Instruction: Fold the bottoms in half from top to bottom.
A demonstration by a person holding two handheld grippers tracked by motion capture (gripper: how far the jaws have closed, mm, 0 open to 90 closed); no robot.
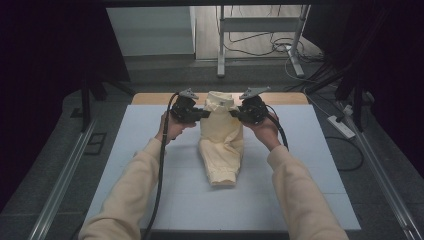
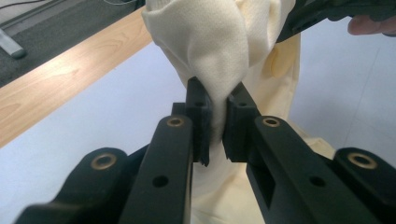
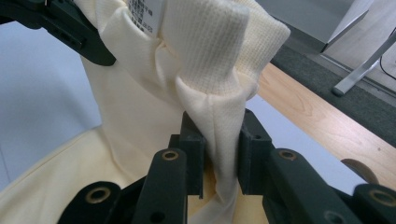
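A cream-yellow knit garment (image 1: pixel 221 142) hangs over the white mat, its collar end lifted and its lower part resting on the mat toward me. My left gripper (image 1: pixel 204 114) is shut on the garment's upper left edge; in the left gripper view bunched cloth (image 2: pixel 210 51) is pinched between the black pads (image 2: pixel 201 126). My right gripper (image 1: pixel 235 114) is shut on the upper right edge, and in the right gripper view a fold of ribbed cloth (image 3: pixel 219 140) runs down between its pads (image 3: pixel 195 149). The two grippers face each other across the collar. A label (image 3: pixel 147 11) shows inside the neck.
The white mat (image 1: pixel 150 165) lies on a wooden table (image 1: pixel 150 98) whose far strip shows bare. Dark carpet, metal floor rails (image 1: pixel 65 175), a desk frame (image 1: pixel 260 45), cables and a power strip (image 1: pixel 341 126) lie beyond the table.
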